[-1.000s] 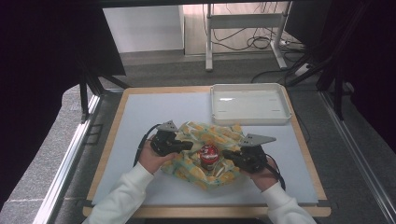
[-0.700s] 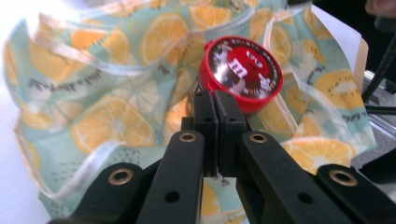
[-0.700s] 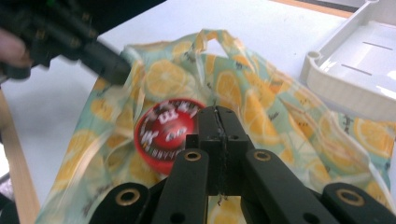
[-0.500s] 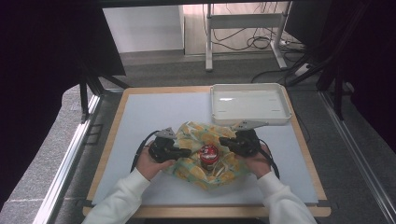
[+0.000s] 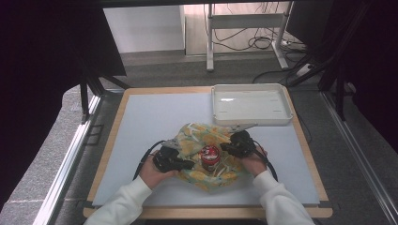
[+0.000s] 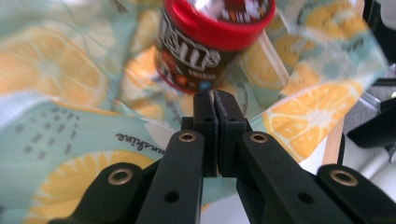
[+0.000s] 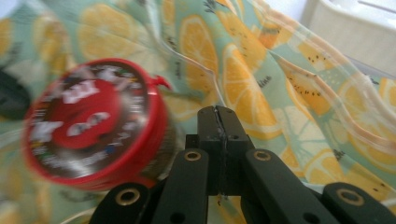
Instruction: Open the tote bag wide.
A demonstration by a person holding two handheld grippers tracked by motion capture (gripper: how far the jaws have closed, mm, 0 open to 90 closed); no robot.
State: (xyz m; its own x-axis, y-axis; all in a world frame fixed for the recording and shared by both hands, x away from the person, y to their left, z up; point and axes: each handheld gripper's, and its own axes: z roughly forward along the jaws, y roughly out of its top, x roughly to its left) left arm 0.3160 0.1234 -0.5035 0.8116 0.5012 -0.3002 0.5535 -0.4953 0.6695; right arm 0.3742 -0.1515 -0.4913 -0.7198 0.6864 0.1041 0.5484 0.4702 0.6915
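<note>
A cloth printed with orange slices (image 5: 206, 136) lies bunched on the table. On it stands a dark tub with a red lid (image 5: 210, 156). My left gripper (image 5: 187, 165) lies low on the cloth just left of the tub, pointing at it. In the left gripper view its jaws (image 6: 215, 95) are pressed together, with the tub (image 6: 210, 42) close ahead and nothing seen between them. My right gripper (image 5: 225, 148) sits just right of the tub. In the right gripper view it is shut (image 7: 218, 112) over the cloth (image 7: 261, 79), with the tub (image 7: 93, 121) at its left.
A white empty tray (image 5: 251, 104) stands at the back right of the pale table top (image 5: 155, 117), close behind the cloth; its wall (image 7: 355, 32) appears in the right gripper view. A wooden rim frames the table.
Both hands have sunk toward the cloth and drawn in on the tub. The right gripper has swung round and shifted left; the left one has moved slightly toward the person.
</note>
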